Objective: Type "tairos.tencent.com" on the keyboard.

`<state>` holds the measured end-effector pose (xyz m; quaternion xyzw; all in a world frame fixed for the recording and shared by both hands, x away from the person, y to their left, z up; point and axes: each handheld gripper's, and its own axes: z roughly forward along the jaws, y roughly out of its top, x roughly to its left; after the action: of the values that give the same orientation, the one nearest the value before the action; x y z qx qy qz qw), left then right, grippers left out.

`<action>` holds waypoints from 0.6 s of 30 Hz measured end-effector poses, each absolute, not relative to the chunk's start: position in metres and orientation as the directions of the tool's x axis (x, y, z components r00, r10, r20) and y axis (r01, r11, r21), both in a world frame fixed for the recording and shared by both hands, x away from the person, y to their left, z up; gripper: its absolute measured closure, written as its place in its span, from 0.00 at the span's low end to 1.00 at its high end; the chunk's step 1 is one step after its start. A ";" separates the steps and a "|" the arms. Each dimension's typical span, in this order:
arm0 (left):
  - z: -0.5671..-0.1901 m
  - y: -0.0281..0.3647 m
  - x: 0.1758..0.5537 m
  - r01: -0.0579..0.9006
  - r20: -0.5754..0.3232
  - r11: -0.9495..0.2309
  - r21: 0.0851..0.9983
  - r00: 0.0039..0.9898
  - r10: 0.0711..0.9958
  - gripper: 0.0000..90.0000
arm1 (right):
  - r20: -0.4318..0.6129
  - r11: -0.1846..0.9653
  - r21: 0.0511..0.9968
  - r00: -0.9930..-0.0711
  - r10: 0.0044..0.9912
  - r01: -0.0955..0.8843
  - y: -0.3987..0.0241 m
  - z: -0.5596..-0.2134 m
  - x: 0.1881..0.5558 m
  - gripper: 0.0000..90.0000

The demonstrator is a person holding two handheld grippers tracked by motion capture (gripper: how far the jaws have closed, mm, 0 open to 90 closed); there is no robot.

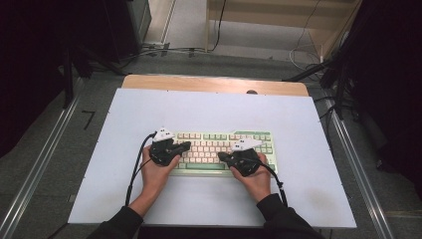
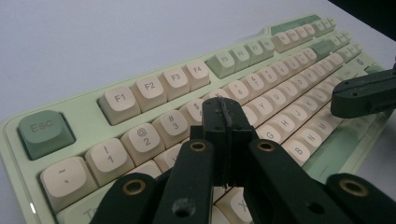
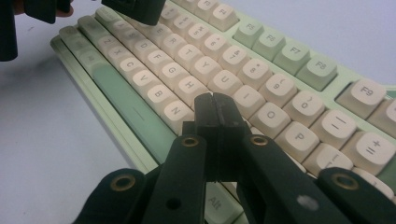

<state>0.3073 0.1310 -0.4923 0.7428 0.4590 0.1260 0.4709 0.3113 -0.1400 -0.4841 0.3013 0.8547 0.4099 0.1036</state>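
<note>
A pale green keyboard (image 1: pixel 224 149) with cream keys lies in the middle of a white board. My left gripper (image 1: pixel 184 146) hovers over its left half, jaws shut with nothing between them. In the left gripper view the shut tips (image 2: pixel 224 109) sit just above the number row of the keyboard (image 2: pixel 154 88), near the 4 and 5 keys. My right gripper (image 1: pixel 223 157) is over the lower middle of the keyboard, also shut and empty. In the right gripper view its tips (image 3: pixel 216 103) hang above the keyboard (image 3: pixel 280 65) by the J and K keys.
The white board (image 1: pixel 303 179) covers most of a wooden table (image 1: pixel 214 83). Metal rails (image 1: pixel 356 164) run along both sides. Cables (image 1: pixel 164 50) lie on the floor behind, near wooden furniture (image 1: pixel 278 12). The other gripper shows at the right of the left gripper view (image 2: pixel 364 95).
</note>
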 end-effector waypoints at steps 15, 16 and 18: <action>-0.492 0.131 0.307 0.559 -0.241 -0.136 0.818 0.548 0.801 1.00 | 0.076 0.491 0.765 -0.815 0.574 0.416 -0.127 -0.485 0.313 0.98; -0.492 0.131 0.307 0.559 -0.241 -0.136 0.818 0.548 0.801 1.00 | 0.076 0.494 0.763 -0.817 0.572 0.417 -0.126 -0.485 0.313 0.98; -0.492 0.131 0.307 0.559 -0.241 -0.136 0.818 0.548 0.801 1.00 | 0.075 0.496 0.763 -0.819 0.569 0.415 -0.124 -0.485 0.313 0.98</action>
<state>0.3070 0.1310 -0.4920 0.7428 0.4577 0.1281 0.4716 0.3135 -0.1243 -0.4854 0.2862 0.8598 0.4124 0.0935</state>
